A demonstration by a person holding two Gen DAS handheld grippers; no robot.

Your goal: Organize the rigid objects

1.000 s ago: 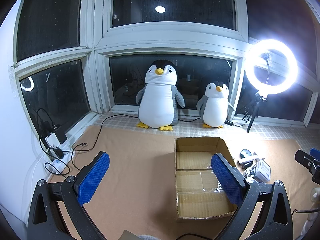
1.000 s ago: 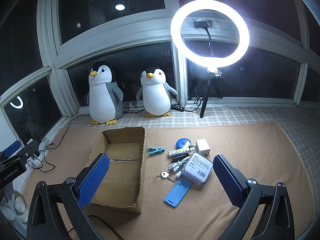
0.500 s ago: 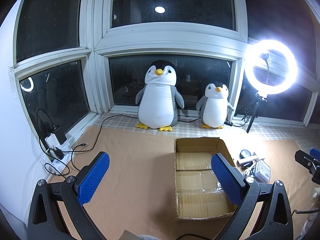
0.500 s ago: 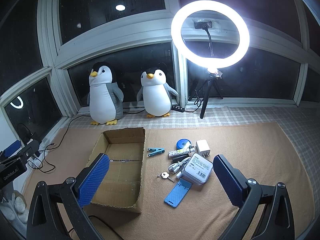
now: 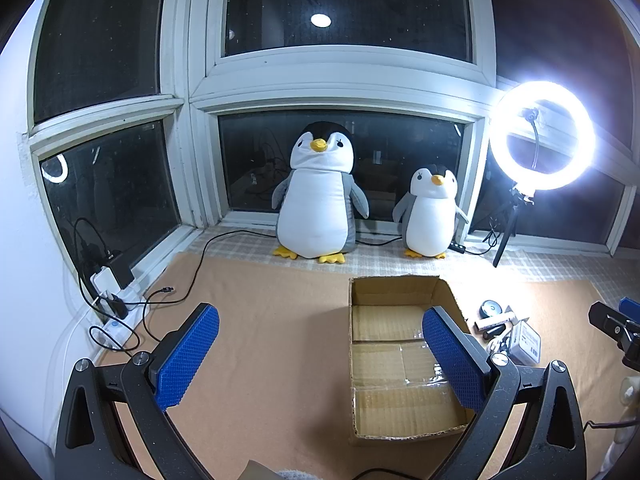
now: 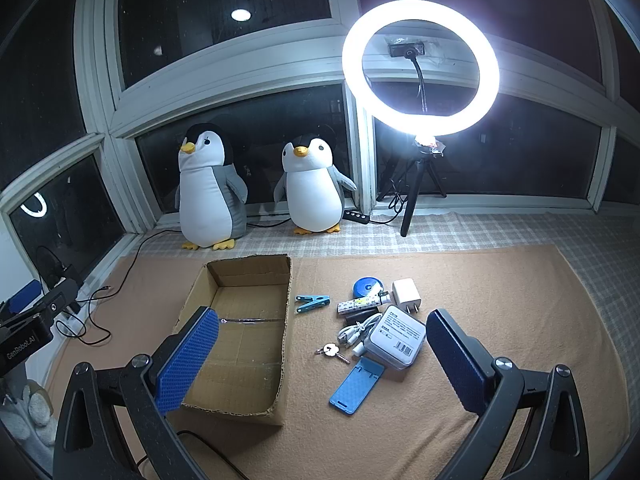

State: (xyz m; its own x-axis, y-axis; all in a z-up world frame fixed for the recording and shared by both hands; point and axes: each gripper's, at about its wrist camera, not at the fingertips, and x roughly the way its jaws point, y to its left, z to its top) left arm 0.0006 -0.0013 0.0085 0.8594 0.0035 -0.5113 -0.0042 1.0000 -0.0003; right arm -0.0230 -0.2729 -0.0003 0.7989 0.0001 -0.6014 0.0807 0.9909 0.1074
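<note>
The right gripper hangs wide open and empty above the tan mat, just as it did a second ago; the left gripper, equally spread and holding nothing, has not shifted either. Nothing on the mat has moved in that time (the views are all but identical), so by my reading the sorting has not begun. The cardboard box lies open and bare inside. Just to its right sits the loose cluster: a teal clip, a blue round case, a white charger, a white boxy adapter, a coiled cable, keys and a blue phone stand. The stand lies nearest the right claw, a likely first pick.
</note>
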